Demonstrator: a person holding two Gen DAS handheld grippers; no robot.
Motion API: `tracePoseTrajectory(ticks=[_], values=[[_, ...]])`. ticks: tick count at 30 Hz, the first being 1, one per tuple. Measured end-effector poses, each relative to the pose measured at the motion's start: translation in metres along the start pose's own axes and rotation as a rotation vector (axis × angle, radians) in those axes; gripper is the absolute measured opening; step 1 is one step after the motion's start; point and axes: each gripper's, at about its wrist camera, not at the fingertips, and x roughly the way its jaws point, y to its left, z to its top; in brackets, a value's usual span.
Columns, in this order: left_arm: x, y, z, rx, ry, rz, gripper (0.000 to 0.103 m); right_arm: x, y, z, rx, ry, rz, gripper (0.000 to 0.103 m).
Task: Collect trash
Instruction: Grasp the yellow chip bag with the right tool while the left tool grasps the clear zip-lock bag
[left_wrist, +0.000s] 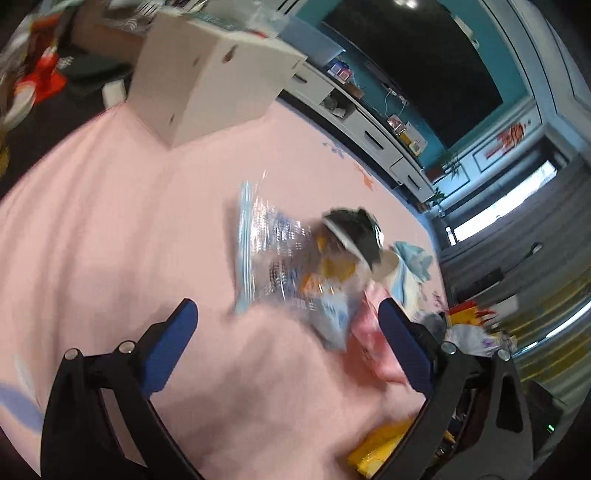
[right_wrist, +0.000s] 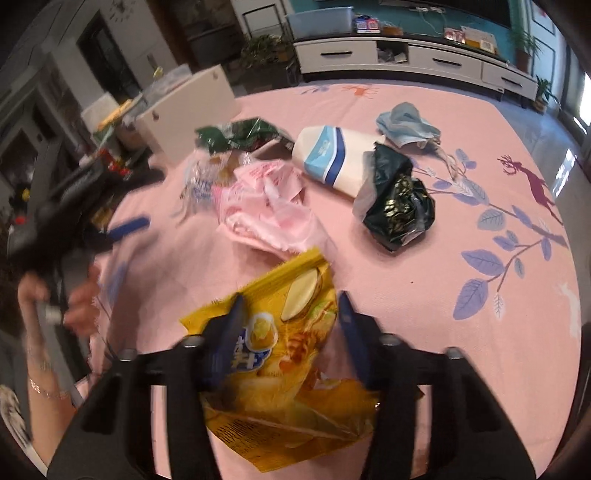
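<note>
Yellow snack bag (right_wrist: 284, 369) between the fingers of right gripper (right_wrist: 291, 317), jaws narrow around it, low on pink cloth (right_wrist: 406, 295). Close fully on the crumpled middle before lifting. Left gripper (left_wrist: 288, 332) wide, empty, near clear wrapper (left_wrist: 273, 258).

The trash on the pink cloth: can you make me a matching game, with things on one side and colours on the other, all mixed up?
Things:
1. Chip bag
2. Face mask
3. Crumpled bag beside the white bottle
4. Plastic bag in the middle of the pile

Colours:
A. pink
B. yellow
C. black
D. light blue

Pairs: 1-B, 2-D, 3-C, 4-A
</note>
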Motion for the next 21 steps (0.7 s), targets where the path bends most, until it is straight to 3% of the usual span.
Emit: tracePoseTrajectory(ticks=[4,8,10,12,13,17,21], values=[[0.023,-0.002,0.012,0.026,0.018,0.023,0.095,-0.001,0.000,0.001,-0.014,-0.007,0.000,0.032],[0.039,0.004,0.014,0.008,0.047,0.026,0.083,-0.006,-0.002,0.001,-0.015,-0.019,-0.006,0.030],[0.038,0.004,0.017,0.014,0.049,0.066,0.076,-0.008,-0.003,0.002,-0.010,-0.022,-0.002,0.028],[0.038,0.005,0.017,-0.006,0.051,0.039,0.064,-0.014,-0.005,0.003,-0.001,-0.033,0.014,0.027],[0.037,0.006,0.017,-0.006,0.045,0.035,0.064,-0.017,-0.006,0.004,0.002,-0.039,0.017,0.027],[0.037,0.002,0.012,0.025,0.041,0.070,0.039,-0.027,-0.009,0.005,0.012,-0.068,0.016,0.027],[0.037,0.001,0.007,0.015,0.036,0.057,0.028,-0.033,-0.012,0.006,0.024,-0.084,0.015,0.026]])
